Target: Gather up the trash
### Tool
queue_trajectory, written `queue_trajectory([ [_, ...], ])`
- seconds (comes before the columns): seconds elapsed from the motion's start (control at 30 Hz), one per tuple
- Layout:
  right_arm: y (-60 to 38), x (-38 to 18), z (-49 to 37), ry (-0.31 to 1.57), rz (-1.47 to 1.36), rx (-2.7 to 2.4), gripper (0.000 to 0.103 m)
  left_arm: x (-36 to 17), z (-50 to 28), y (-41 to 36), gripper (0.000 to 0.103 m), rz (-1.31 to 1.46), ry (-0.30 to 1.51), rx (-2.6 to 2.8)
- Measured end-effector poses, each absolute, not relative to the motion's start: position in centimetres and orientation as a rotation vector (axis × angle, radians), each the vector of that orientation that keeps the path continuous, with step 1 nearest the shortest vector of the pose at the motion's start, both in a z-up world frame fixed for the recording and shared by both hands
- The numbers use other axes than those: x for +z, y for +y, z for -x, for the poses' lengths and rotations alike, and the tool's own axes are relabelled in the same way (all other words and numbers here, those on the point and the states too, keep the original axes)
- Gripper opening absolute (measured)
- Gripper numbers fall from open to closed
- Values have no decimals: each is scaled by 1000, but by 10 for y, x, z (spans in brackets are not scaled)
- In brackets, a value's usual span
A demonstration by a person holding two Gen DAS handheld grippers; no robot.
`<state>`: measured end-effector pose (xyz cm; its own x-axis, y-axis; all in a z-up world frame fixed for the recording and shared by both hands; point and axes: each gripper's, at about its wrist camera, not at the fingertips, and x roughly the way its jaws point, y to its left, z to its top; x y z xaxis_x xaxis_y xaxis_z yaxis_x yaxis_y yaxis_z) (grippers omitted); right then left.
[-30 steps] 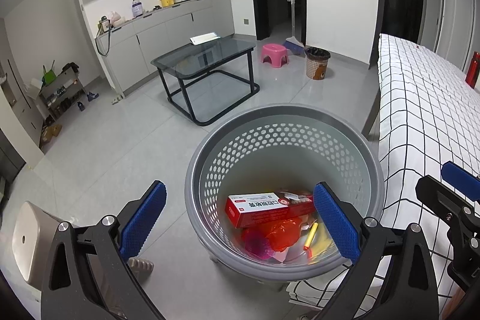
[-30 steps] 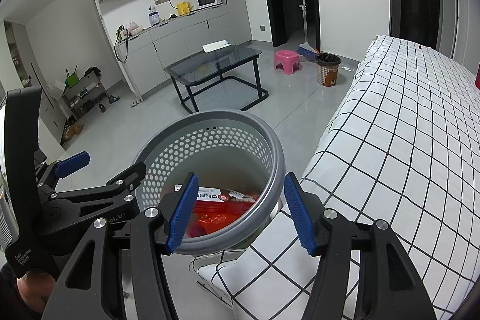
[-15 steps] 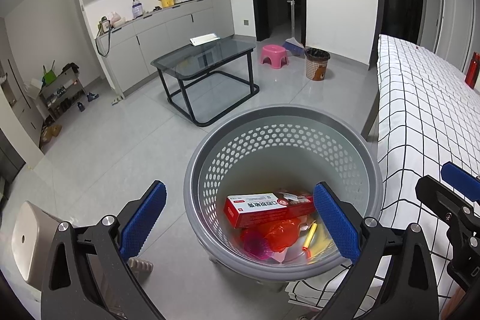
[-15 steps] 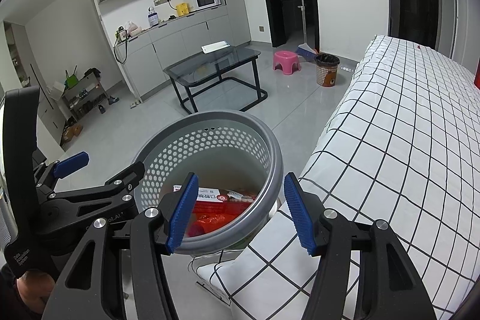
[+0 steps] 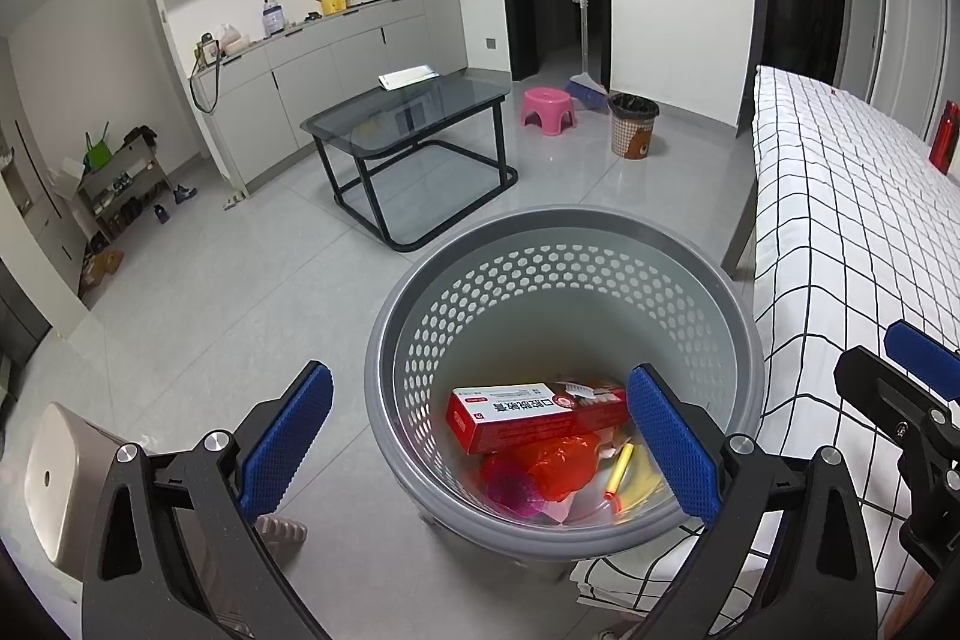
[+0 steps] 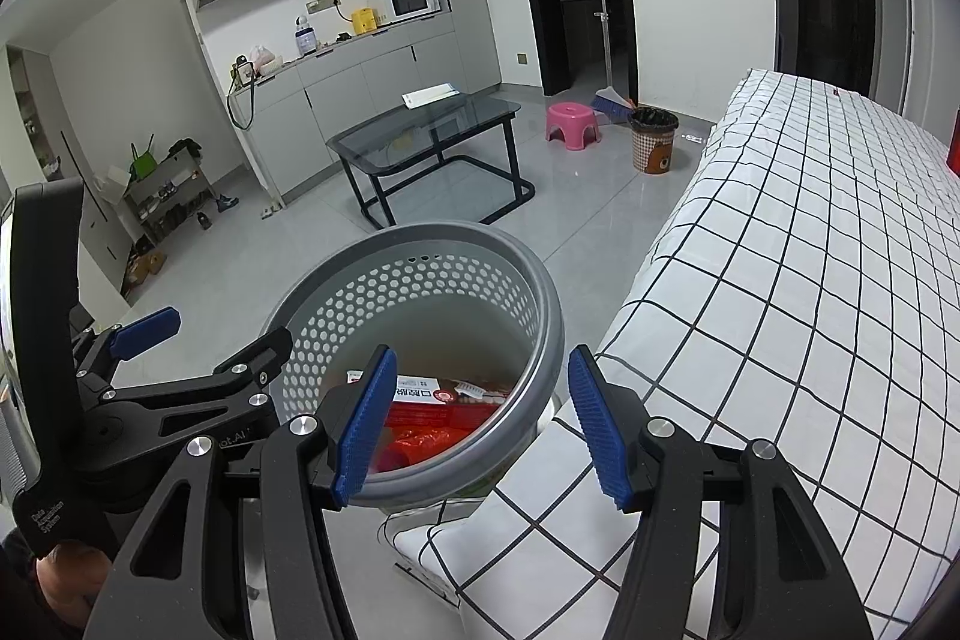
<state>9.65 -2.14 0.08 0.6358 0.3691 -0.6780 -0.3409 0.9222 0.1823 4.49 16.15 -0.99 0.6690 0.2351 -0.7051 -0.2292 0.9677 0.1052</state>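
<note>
Both tools are hanging empty. Left wrist view: left tool (image 5: 480,445) gaping wide over grey basket (image 5: 744,340), lower centre, red box (image 5: 528,415) lying inside. Right wrist view: right tool (image 6: 480,424) half-open above the rim; next pickup likely needing fresh trash located.

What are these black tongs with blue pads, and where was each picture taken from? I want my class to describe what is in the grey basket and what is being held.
A person holds one pair of tongs in each hand, with a camera mounted on each looking along its fingers. One picture looks from the left tongs, the other from the right tongs. Both stand open and hold nothing. Below them is a grey perforated basket on the floor beside a checked bed. Inside lie a red and white box, red plastic wrapping and a yellow stick.
</note>
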Motion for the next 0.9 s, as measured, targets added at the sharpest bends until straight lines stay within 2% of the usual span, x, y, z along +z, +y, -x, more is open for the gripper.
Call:
queue_trajectory([
  [0.9,-22,0,-96,784,-39,406,57,-16,-44,161,97,-4,805,261],
])
